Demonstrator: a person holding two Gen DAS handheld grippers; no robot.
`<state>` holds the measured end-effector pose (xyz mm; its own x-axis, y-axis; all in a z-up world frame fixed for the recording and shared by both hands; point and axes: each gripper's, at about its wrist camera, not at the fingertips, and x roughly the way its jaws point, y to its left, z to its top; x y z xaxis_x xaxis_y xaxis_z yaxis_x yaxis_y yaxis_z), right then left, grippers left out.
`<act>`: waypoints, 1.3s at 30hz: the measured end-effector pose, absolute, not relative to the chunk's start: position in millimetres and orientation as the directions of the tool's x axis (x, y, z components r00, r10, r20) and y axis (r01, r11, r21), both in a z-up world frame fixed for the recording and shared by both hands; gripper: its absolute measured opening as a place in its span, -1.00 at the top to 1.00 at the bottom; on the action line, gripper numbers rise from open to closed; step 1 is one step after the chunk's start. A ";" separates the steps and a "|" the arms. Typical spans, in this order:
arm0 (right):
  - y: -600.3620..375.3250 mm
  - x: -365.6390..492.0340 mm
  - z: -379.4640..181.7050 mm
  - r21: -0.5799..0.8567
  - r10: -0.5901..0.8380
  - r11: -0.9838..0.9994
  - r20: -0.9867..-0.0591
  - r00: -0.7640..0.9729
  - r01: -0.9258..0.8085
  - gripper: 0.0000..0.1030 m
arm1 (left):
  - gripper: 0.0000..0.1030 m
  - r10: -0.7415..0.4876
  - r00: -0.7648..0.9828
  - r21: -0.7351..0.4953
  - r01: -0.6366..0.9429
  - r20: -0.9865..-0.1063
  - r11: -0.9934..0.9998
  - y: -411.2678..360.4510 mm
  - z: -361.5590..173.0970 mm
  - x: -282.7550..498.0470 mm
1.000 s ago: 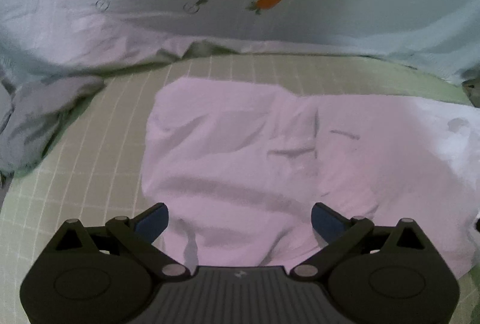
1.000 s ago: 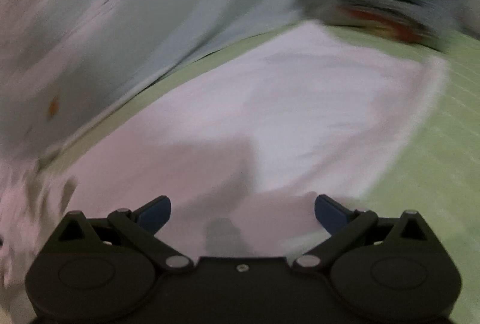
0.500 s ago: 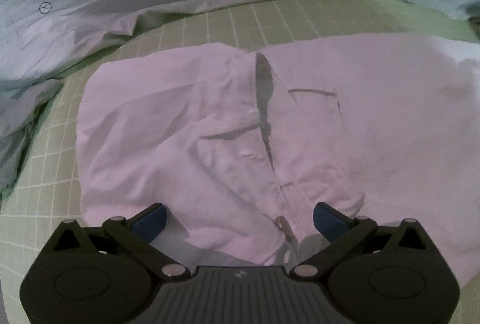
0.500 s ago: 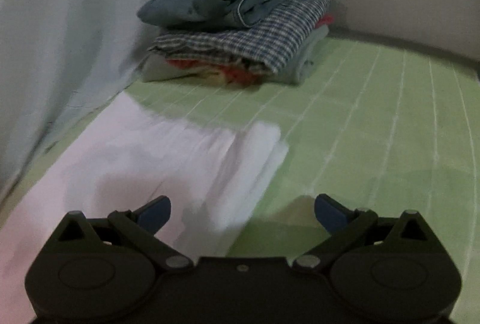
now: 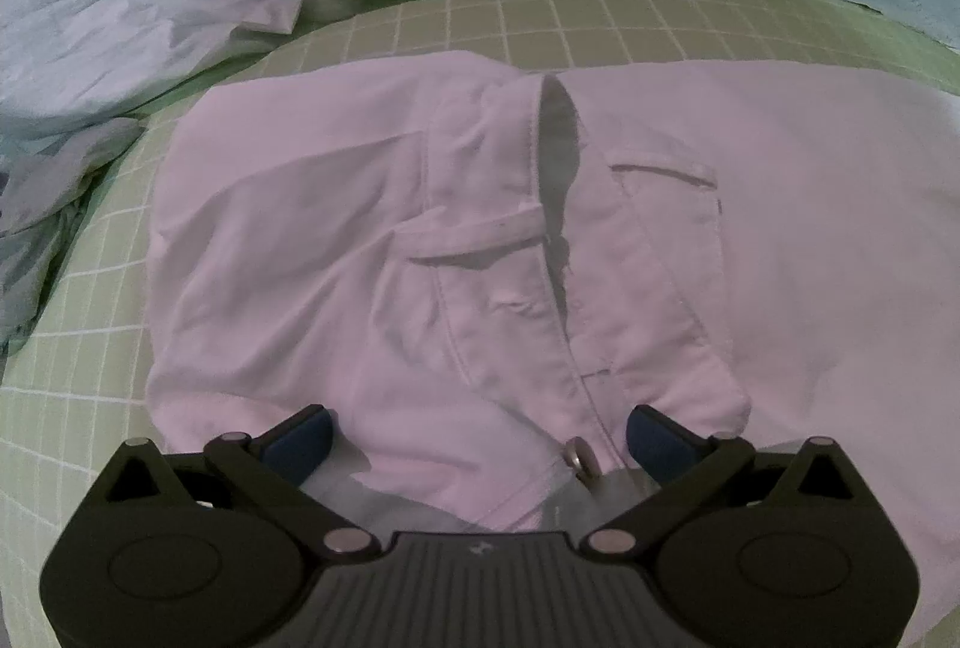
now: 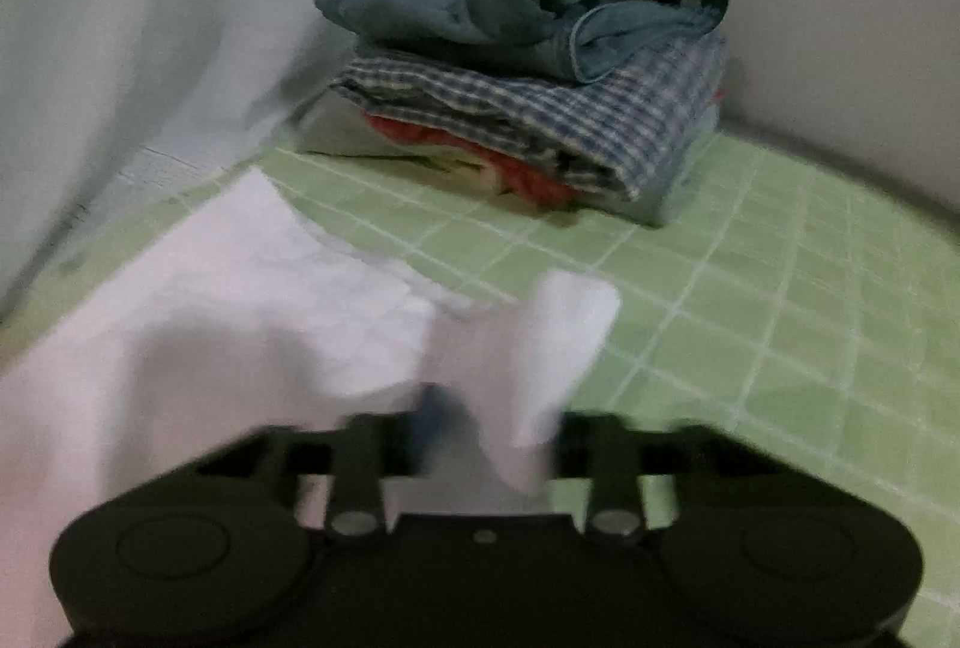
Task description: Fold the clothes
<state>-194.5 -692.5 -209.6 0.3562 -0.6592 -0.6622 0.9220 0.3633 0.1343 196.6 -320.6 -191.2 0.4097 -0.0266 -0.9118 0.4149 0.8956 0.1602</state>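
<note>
White shorts (image 5: 480, 240) spread flat on the bed (image 6: 780, 324). Right gripper (image 6: 480, 426) pinches the hem at six o'clock; left gripper (image 5: 477, 435) hovers wide over the waistband. Next, probably: left grips, fold across.

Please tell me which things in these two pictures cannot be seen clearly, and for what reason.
- Right gripper, right wrist view: motion blur; the jaws look closed on the white garment, but the grip itself is smeared.
- Folded stack, same view: the lower pieces are covered by the upper ones.
- Waist button, left wrist view: partly hidden behind the left gripper.
- Grey cloth: cut off by the left edge.
</note>
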 end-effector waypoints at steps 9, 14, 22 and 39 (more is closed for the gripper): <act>-636.3 -152.2 -146.3 0.121 -0.600 0.644 -0.532 0.597 0.755 0.74 | -1.00 -0.027 0.403 0.157 0.416 -0.915 0.896 -319.1 -187.1 197.3; -549.5 -104.5 -130.0 0.063 -0.433 0.848 -0.492 0.755 0.527 0.74 | -1.00 -0.037 0.403 0.158 0.439 -0.915 0.885 -313.6 -182.8 192.5; -429.6 -84.2 -202.3 -0.044 -0.221 0.965 -0.671 0.708 0.259 0.65 | -1.00 -0.108 0.400 0.088 0.442 -0.910 0.893 -293.2 -169.1 185.8; -410.5 -14.9 -186.5 -0.145 -0.285 0.956 -0.650 0.705 0.253 -0.44 | -1.00 -0.208 0.420 -0.013 0.422 -0.883 0.907 -253.3 -140.6 190.0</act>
<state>-14.9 -410.5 -186.5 0.7048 -0.2852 -0.6495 0.2531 0.9565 -0.1454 190.0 -253.3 -140.6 0.4205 -0.2084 -0.8830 0.4217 0.9066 -0.0131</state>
